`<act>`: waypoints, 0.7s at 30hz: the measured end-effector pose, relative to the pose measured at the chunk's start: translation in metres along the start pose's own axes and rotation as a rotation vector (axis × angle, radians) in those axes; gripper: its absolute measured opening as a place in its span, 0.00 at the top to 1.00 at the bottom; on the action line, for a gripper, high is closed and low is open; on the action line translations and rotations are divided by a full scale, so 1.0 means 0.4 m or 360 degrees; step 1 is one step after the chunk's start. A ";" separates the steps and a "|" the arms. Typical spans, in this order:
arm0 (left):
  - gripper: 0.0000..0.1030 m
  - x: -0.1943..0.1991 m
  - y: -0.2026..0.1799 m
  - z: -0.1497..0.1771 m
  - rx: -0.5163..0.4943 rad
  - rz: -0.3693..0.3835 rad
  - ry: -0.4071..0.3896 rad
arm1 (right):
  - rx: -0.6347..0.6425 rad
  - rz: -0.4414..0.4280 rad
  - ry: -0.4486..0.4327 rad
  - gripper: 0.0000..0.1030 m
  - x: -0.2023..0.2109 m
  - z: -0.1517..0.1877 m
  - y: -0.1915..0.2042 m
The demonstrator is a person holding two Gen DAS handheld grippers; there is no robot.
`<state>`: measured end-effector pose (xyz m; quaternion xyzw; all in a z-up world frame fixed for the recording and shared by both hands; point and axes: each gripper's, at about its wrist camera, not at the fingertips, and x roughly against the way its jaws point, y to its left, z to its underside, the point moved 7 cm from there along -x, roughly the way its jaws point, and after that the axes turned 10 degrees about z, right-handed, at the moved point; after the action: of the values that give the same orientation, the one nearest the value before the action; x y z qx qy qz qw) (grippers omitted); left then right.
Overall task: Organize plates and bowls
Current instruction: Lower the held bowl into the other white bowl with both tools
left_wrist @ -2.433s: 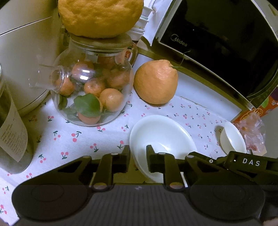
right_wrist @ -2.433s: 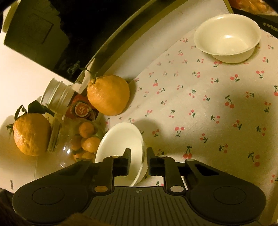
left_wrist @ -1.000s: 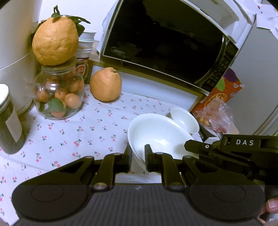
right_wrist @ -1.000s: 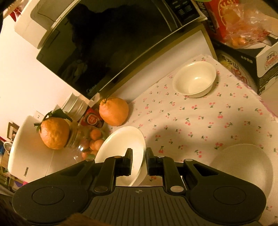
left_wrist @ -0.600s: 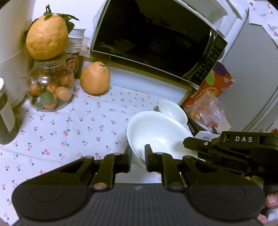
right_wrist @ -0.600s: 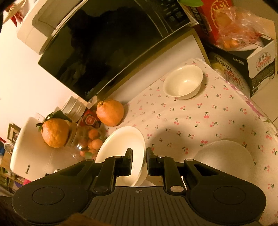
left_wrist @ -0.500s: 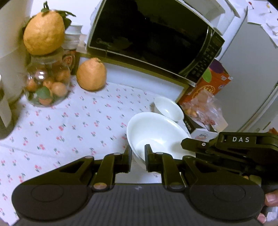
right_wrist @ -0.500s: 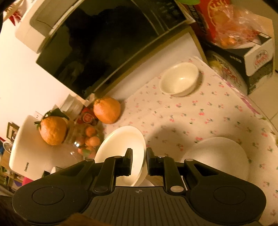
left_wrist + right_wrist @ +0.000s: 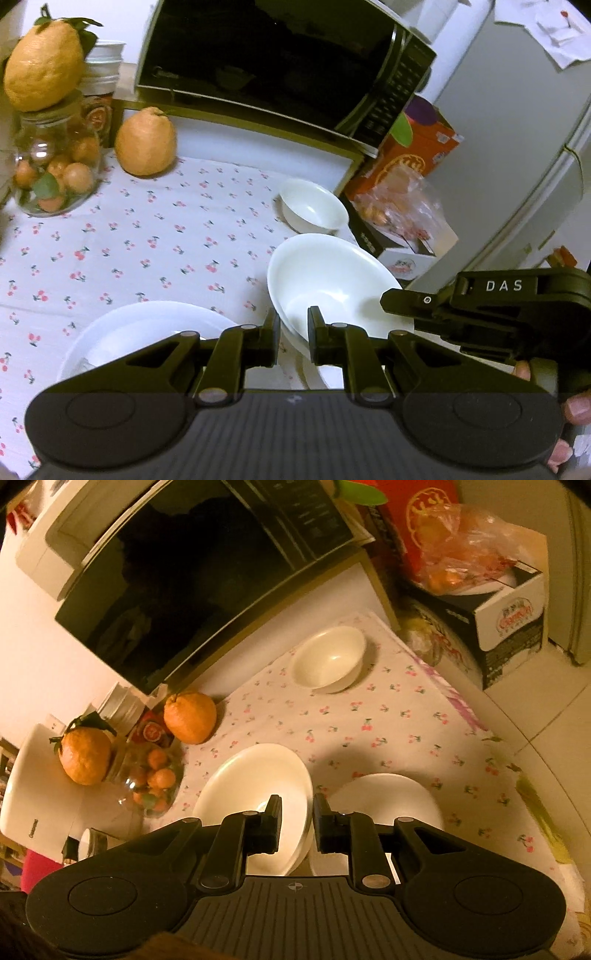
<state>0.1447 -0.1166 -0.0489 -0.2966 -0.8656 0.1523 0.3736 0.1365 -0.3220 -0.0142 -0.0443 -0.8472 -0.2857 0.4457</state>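
Two grippers of mine tilt downward onto one deep plate (image 9: 332, 280): left gripper (image 9: 293, 334) clamps its near rim — right gripper (image 9: 295, 825) straddles the opposite rim, jaws opening. Flat plate (image 9: 147, 325) lies just beside; cloth (image 9: 147, 236) beyond is open.

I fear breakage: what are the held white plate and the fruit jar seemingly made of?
The white round deep plate: probably glazed ceramic, though the look cannot rule out opal glass; glossy, opaque, with soft highlights. The clear round jar of small oranges: glass; transparent, with bright reflections.
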 end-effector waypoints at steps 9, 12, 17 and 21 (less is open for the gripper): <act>0.86 -0.043 -0.032 0.035 -0.0084 0.0011 0.0088 | -0.0030 0.0079 0.0037 0.82 -0.004 -0.003 -0.057; 0.85 -0.054 -0.037 0.042 -0.0091 0.0011 0.0109 | -0.0031 0.0088 0.0038 0.82 -0.002 -0.004 -0.065; 0.84 -0.069 -0.042 0.050 -0.0099 0.0011 0.0138 | -0.0035 0.0096 0.0048 0.81 -0.004 -0.006 -0.075; 0.84 -0.079 -0.043 0.060 -0.0113 -0.0001 0.0162 | -0.0022 0.0120 0.0059 0.81 -0.009 -0.004 -0.079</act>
<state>0.1372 -0.1507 -0.0743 -0.3169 -0.8503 0.1063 0.4065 0.1293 -0.3483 -0.0304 -0.0739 -0.8345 -0.2754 0.4714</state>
